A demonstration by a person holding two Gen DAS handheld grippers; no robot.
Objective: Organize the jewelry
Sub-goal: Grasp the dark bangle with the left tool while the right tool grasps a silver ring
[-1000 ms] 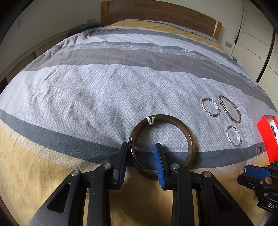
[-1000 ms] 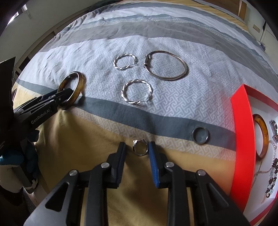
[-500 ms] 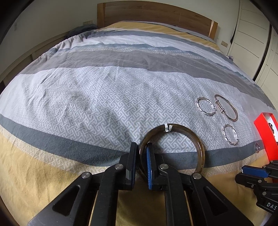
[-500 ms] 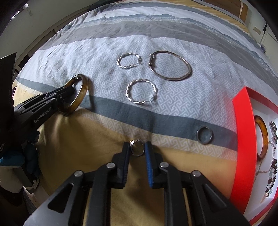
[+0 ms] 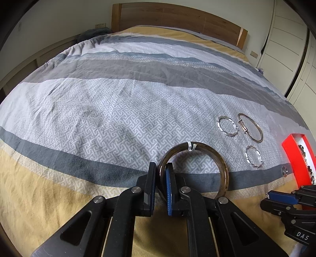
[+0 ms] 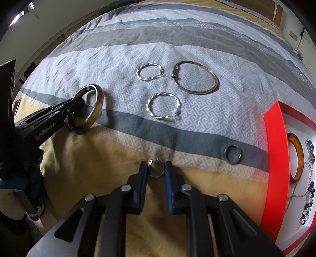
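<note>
My left gripper [image 5: 160, 174] is shut on the rim of a brown amber bangle [image 5: 221, 162], held tilted just above the bedspread; it also shows in the right wrist view [image 6: 94, 110]. My right gripper [image 6: 156, 168] is shut on a small silver ring [image 6: 156, 171] at the yellow band. Two twisted silver hoops [image 6: 164, 107] [image 6: 149, 72], a thin metal bangle [image 6: 195, 78] and a dark ring [image 6: 233, 154] lie on the bed. A red jewelry box [image 6: 274, 158] at the right holds another amber bangle [image 6: 296, 156] and necklaces.
The striped bedspread [image 5: 118, 110] covers the whole bed, with a wooden headboard [image 5: 177, 17] at the far end. White wardrobe doors [image 5: 292, 49] stand at the right. The right gripper's body shows low right in the left wrist view [image 5: 288, 209].
Both grippers closed: the left on the amber bangle's rim, the right on the small silver ring. The left one has raised and tilted the bangle slightly.
</note>
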